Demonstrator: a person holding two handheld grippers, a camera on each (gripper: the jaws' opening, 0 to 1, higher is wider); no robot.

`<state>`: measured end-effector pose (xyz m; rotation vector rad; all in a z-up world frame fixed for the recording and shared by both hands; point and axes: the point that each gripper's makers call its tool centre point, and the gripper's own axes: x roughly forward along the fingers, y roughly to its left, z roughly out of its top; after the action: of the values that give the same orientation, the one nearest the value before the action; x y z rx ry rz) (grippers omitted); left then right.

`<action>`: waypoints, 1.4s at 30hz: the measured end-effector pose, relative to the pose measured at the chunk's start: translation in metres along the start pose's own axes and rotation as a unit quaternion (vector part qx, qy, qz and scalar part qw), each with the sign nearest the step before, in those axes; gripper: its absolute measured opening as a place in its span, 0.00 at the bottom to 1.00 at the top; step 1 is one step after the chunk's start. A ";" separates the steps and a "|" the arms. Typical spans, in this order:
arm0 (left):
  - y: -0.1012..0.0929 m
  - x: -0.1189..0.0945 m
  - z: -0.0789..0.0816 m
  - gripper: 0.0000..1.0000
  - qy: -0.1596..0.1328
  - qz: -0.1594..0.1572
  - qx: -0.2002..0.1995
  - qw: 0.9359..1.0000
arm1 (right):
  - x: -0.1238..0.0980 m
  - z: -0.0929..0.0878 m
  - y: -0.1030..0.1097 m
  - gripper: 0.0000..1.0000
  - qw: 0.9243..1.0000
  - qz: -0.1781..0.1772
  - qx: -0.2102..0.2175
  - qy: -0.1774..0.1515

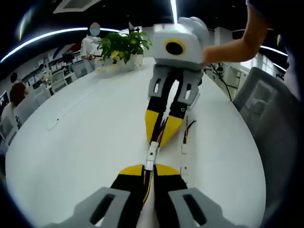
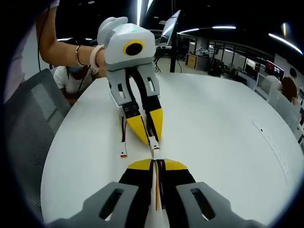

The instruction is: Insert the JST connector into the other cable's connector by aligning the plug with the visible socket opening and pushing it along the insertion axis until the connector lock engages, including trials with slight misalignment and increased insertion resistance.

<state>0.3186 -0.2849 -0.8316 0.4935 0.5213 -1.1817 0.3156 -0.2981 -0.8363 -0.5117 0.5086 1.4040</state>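
Your two grippers facing tip to tip over the white table (image 1: 71,142), left gripper (image 1: 149,167) clenching one cable (image 1: 147,183), right gripper (image 2: 156,164) clenching the other cable (image 2: 158,190), two white connectors (image 1: 151,154) meeting between them, two spare leads (image 1: 186,137) lying alongside.

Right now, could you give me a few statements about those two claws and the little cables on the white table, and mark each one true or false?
1. Each claw is pinching a small cable: left claw, right claw. True.
2. The two white plugs meet between the claw tips. True, though whether they have locked cannot be told.
3. The table is black. False: it is white.
4. A potted plant stands on the table. True.
5. No other cable lies on the table. False: a spare cable lies beside the claws.
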 end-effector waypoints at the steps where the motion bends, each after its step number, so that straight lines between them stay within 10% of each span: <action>1: 0.000 0.000 0.001 0.01 -0.001 -0.001 0.001 1.000 | 0.000 -0.001 0.001 0.04 1.000 0.002 -0.002 0.001; 42: -0.011 -0.008 0.020 0.00 -0.029 -0.025 0.083 0.996 | -0.005 0.009 0.009 0.03 0.998 0.022 -0.045 -0.023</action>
<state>0.3081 -0.2948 -0.8116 0.5893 0.3887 -1.2895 0.3069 -0.2955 -0.8271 -0.5419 0.4219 1.4828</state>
